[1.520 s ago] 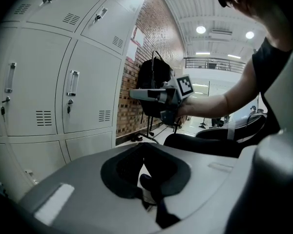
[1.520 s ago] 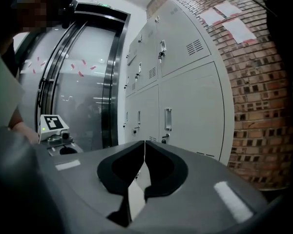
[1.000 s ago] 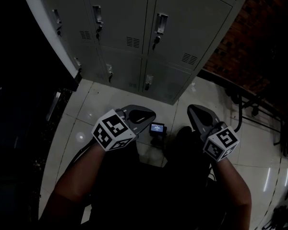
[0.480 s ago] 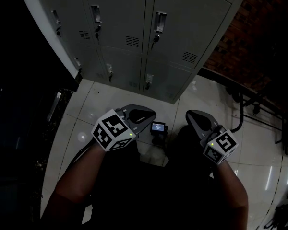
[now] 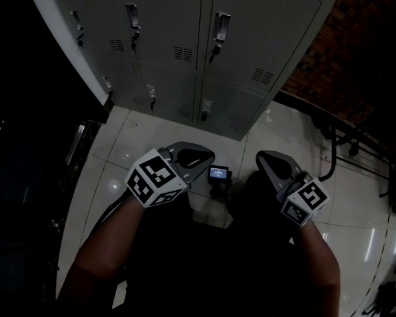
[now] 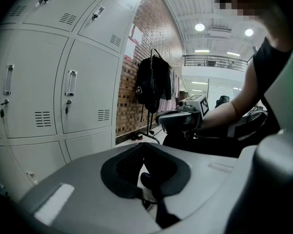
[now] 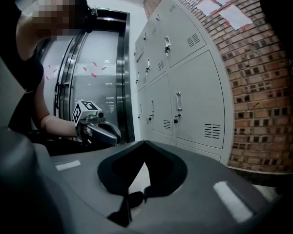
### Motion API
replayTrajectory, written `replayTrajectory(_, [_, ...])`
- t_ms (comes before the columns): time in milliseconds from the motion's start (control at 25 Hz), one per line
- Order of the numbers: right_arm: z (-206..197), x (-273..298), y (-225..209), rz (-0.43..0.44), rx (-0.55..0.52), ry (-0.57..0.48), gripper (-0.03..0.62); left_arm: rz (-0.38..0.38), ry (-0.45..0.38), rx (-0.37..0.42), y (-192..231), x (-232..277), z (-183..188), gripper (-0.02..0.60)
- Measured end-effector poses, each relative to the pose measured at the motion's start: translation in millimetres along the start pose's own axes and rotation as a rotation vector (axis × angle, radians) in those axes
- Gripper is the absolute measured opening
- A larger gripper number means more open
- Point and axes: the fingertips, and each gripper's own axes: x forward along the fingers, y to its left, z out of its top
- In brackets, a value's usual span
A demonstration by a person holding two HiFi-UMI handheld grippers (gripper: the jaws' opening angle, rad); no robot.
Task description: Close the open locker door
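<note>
A bank of grey lockers (image 5: 178,32) stands ahead of me, and every door I can see on it looks flush; I cannot tell which one is open. The same lockers (image 6: 39,96) fill the left of the left gripper view and the lockers (image 7: 185,91) the right of the right gripper view. My left gripper (image 5: 204,160) is held low over the tiled floor, well short of the lockers, shut and empty. My right gripper (image 5: 265,157) hangs beside it, also shut with nothing in it. Each one shows in the other's view: the right gripper (image 6: 178,118) and the left gripper (image 7: 102,130).
A small device with a lit screen (image 5: 217,174) sits on the floor between the grippers. A brick wall (image 5: 343,58) runs off to the right, with a rack holding a black garment (image 6: 151,84). A metal-framed glass door (image 7: 119,72) stands left of the lockers.
The right gripper has drifted slightly left and back toward me. The left gripper and the lockers look the same.
</note>
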Motion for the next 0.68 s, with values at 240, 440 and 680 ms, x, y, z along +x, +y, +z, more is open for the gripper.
replayTrajectory(240, [0.2,-0.3,-0.5,0.005,0.01,-0.001,0.002,0.002,0.004,0.001,-0.1,0.5,0.1,0.012])
replayTrajectory(440, [-0.8,1.0,1.3,0.007,0.004,0.004,0.002,0.003,0.007,0.002,-0.1,0.2,-0.9,0.012])
replayTrajectory(680, [-0.8,0.8,1.0,0.007,0.006,0.005,0.002,0.005,0.009,0.002,-0.2,0.2,-1.2,0.012])
